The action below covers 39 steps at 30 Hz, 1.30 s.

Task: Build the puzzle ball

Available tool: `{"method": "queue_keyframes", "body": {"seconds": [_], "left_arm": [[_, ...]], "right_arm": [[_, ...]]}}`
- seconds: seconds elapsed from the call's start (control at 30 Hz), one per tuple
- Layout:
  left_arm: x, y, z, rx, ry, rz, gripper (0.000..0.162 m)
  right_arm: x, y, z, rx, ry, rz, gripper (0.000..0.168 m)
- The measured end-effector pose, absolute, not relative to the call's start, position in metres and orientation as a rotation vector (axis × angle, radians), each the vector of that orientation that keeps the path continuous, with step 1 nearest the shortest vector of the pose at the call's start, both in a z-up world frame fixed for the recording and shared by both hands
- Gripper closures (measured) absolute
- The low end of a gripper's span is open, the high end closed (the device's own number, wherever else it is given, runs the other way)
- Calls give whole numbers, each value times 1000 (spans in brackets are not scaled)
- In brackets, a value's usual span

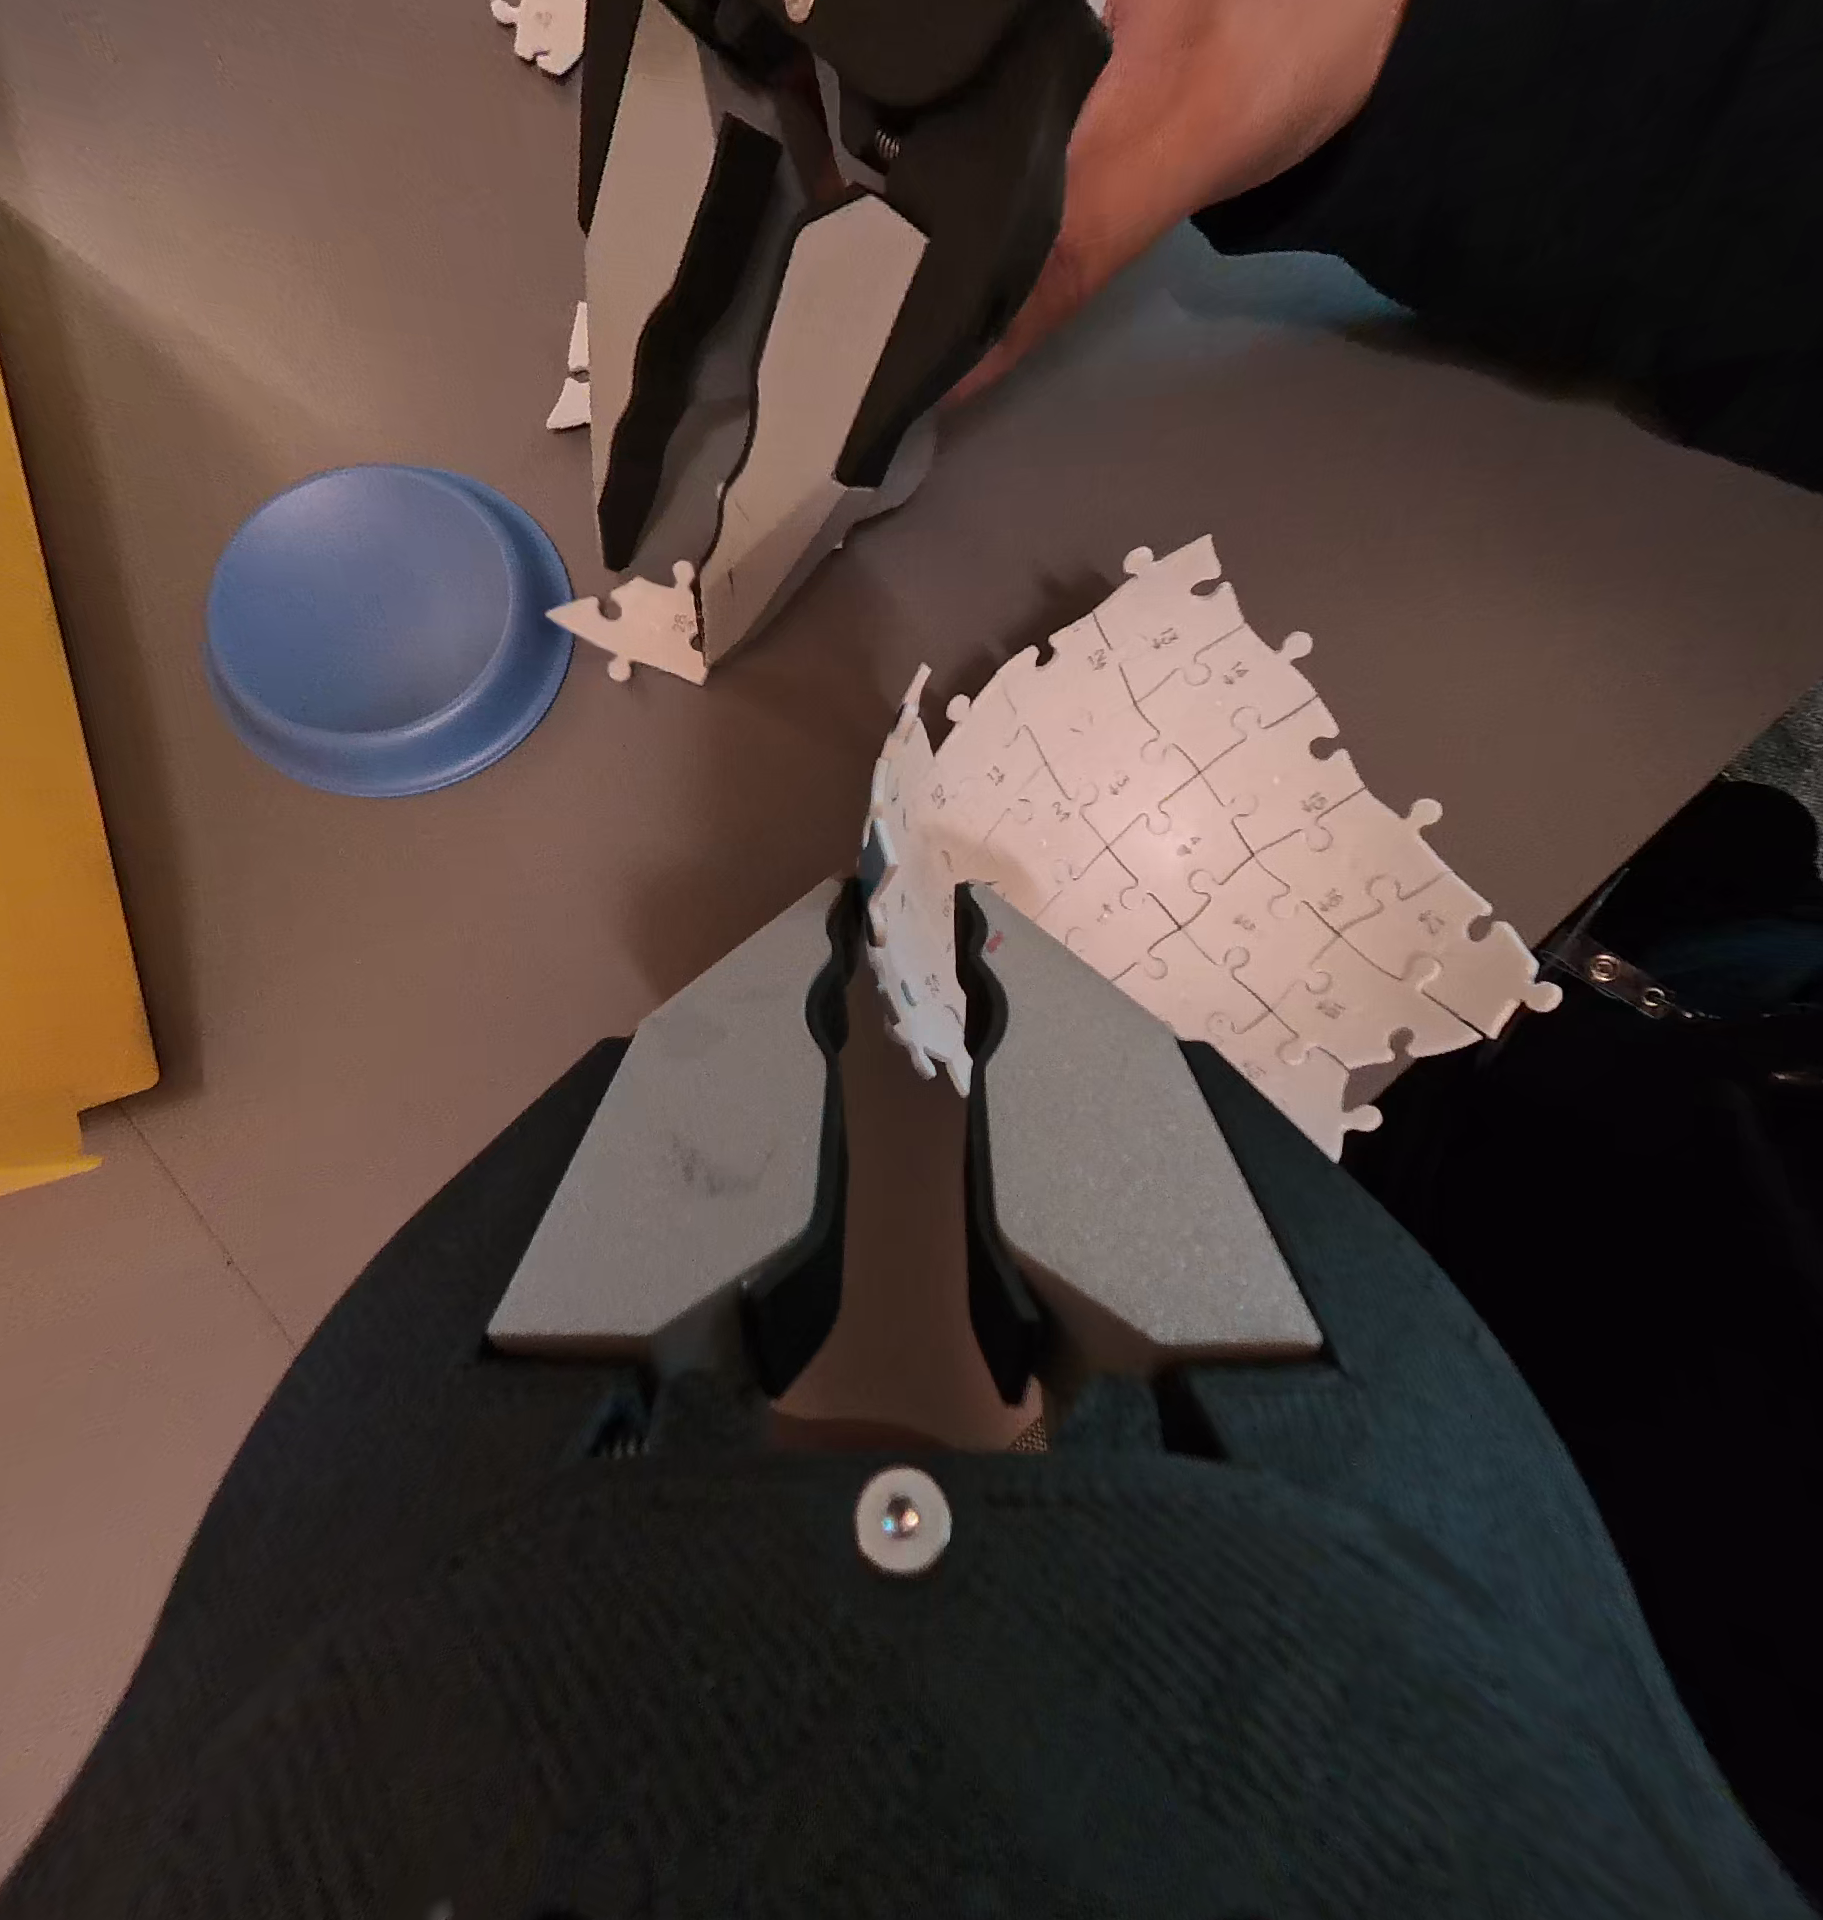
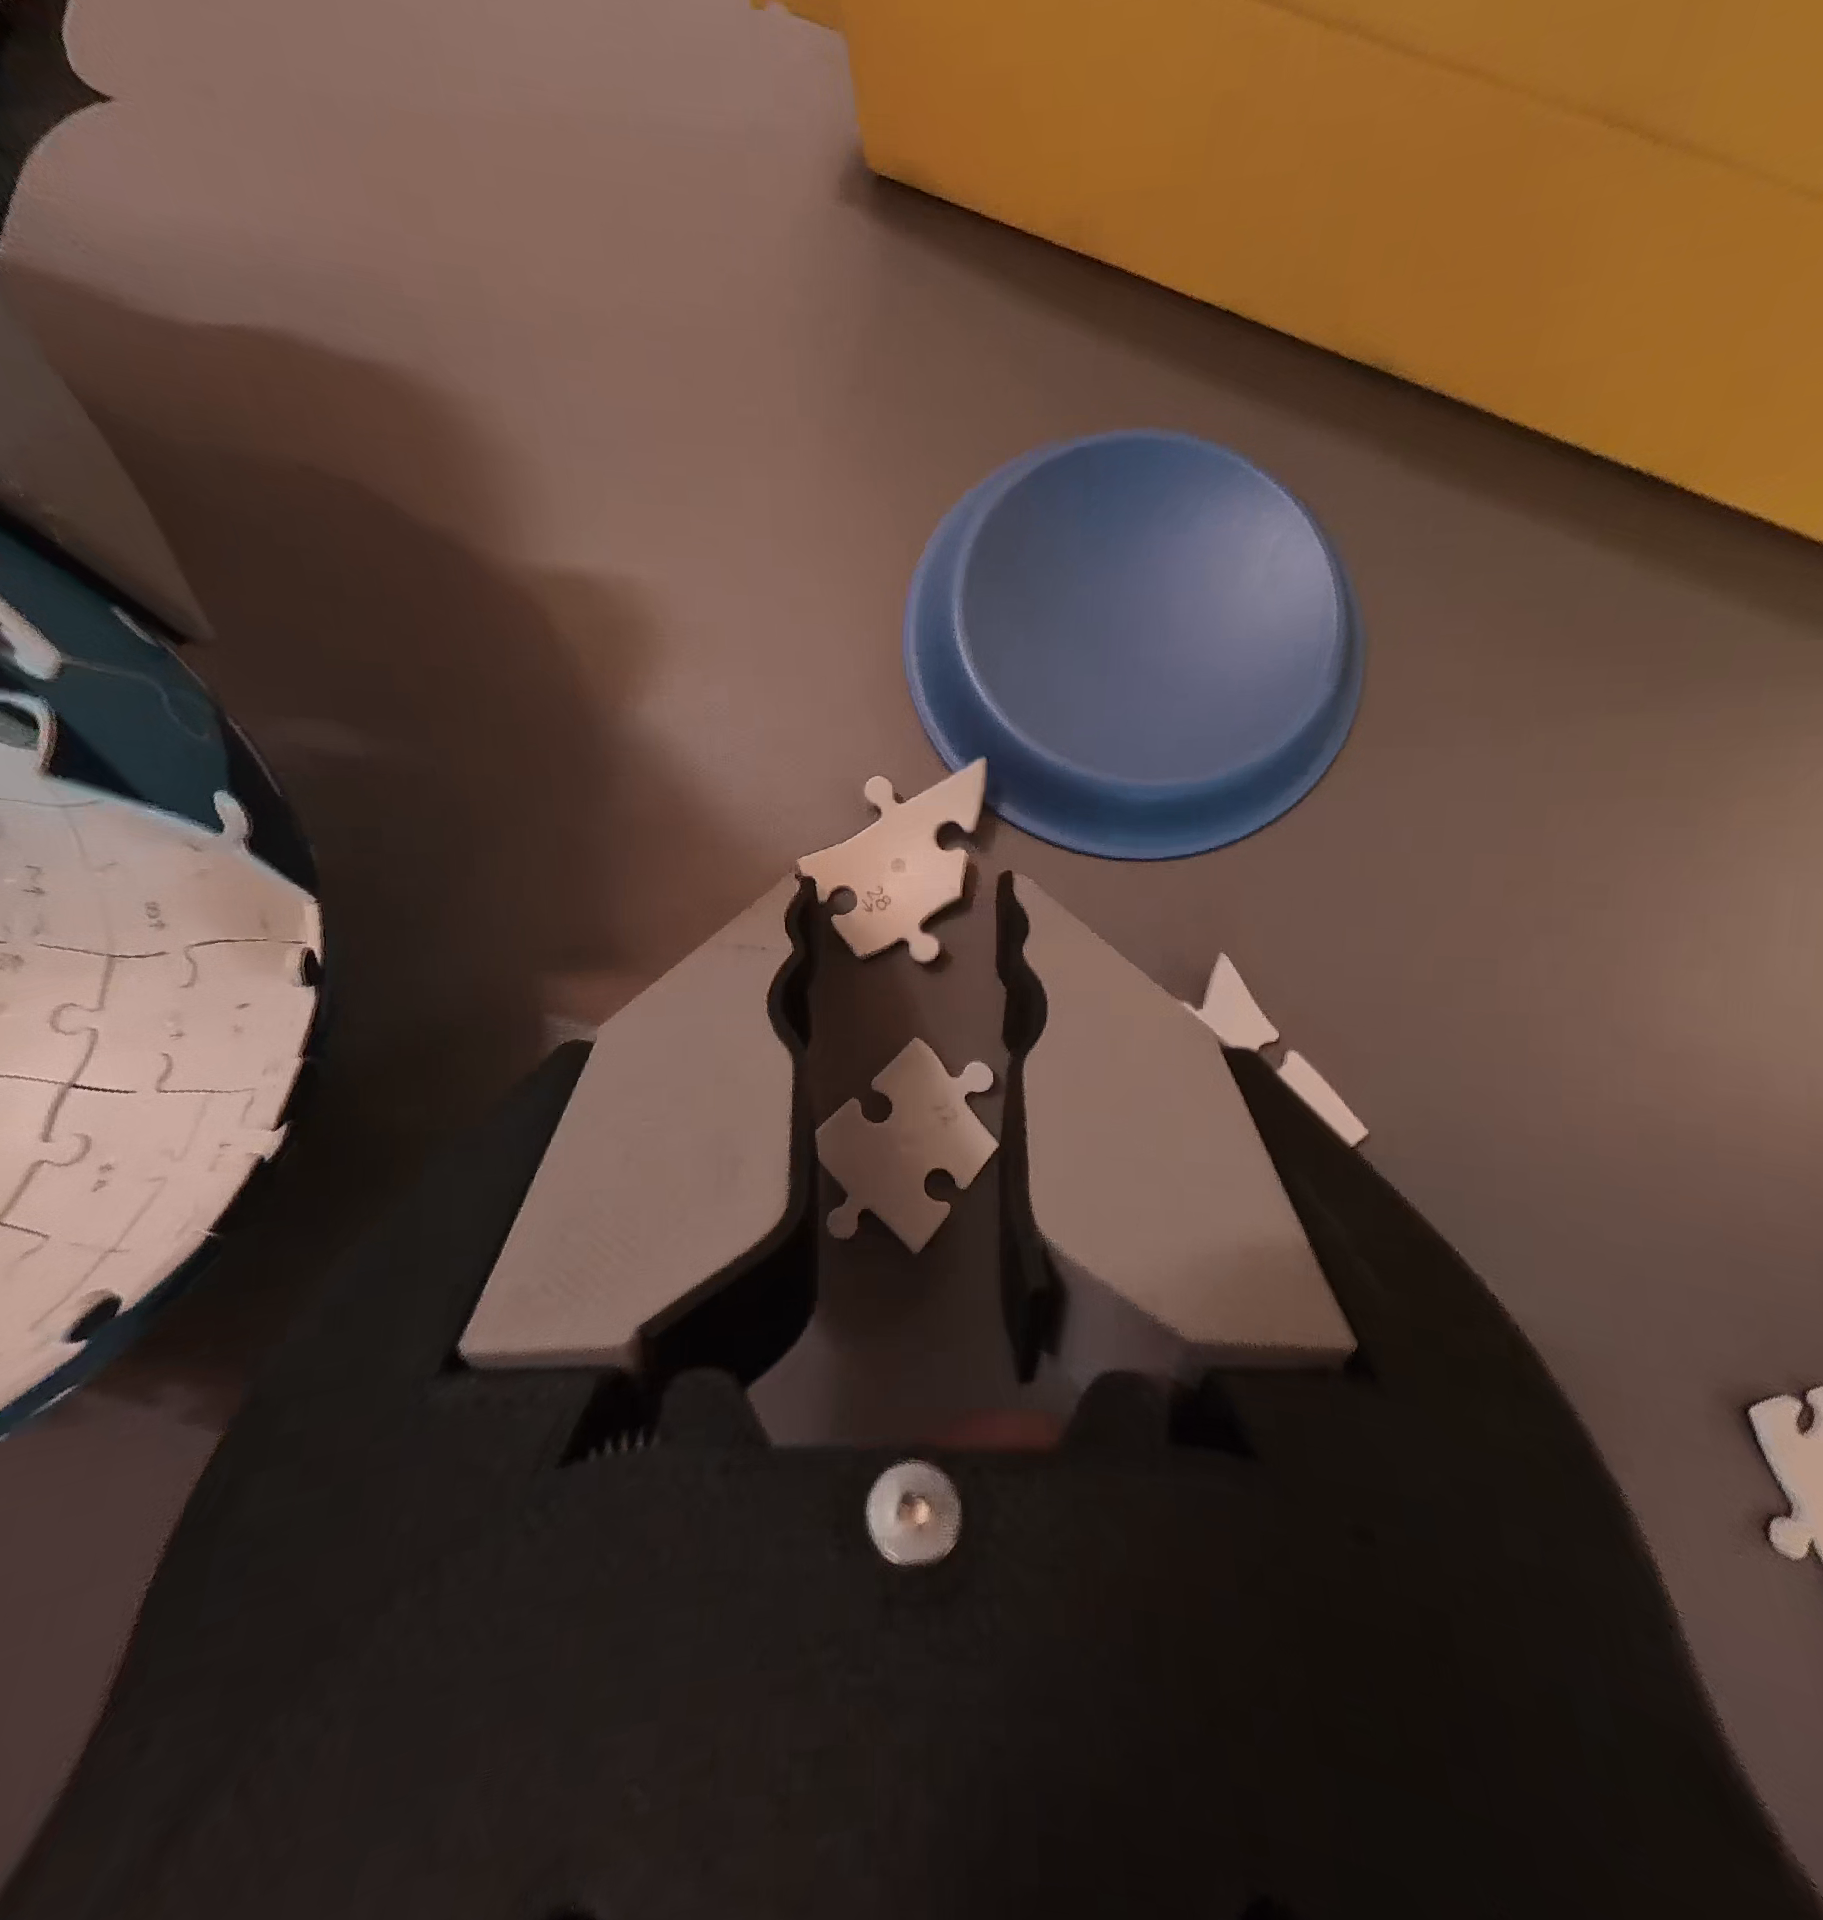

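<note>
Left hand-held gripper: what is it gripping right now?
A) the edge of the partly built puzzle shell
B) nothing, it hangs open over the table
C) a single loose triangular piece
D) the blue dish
A: in the left wrist view the left hand-held gripper has its fingers closed on the edge of the curved, partly built puzzle shell, while the blue dish sits apart on the table.

Pointed puzzle piece (image 2: 891, 871): a small printed number with an arrow on its white back.
Joined puzzle sheet (image 1: 1213, 831): small printed numbers, one per piece, on the white backs.
</note>
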<state>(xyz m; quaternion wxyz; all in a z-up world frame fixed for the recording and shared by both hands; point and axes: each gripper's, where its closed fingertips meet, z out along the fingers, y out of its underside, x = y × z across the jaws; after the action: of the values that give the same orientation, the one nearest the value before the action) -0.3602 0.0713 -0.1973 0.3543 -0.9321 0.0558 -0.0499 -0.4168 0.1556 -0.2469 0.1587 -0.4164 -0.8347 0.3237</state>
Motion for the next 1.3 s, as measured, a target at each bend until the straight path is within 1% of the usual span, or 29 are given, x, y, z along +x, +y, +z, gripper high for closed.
{"method": "queue_keyframes", "body": {"seconds": [0.03,0.13,0.23,0.27,0.43,0.53,0.77,0.9,1.17,1.3], "left_arm": [[-360,71,-197,-2409,143,-129,146],[-360,71,-198,-2409,142,-133,146],[-360,71,-197,-2408,143,-134,146],[-360,71,-197,-2407,143,-135,146],[-359,72,-197,-2409,145,-134,146],[-359,72,-197,-2411,142,-132,146],[-358,70,-194,-2408,141,-131,143],[-360,67,-180,-2369,128,-156,138],[-396,73,-115,-2157,-15,-138,136],[-399,96,-119,-2189,-17,-165,134]], "right_arm": [[-417,155,-247,-1161,-2389,924,136],[-413,153,-247,-1100,-2409,931,137],[-411,154,-247,-1065,-2418,918,127],[-411,154,-247,-1075,-2419,928,127],[-412,154,-247,-1084,-2404,959,132],[-413,153,-247,-1083,-2392,956,142],[-413,154,-245,-1085,-2383,956,142],[-413,161,-228,-1070,-2335,980,143],[-408,159,-173,-904,-2223,965,143],[-404,145,-153,-793,-2187,921,143]]}}
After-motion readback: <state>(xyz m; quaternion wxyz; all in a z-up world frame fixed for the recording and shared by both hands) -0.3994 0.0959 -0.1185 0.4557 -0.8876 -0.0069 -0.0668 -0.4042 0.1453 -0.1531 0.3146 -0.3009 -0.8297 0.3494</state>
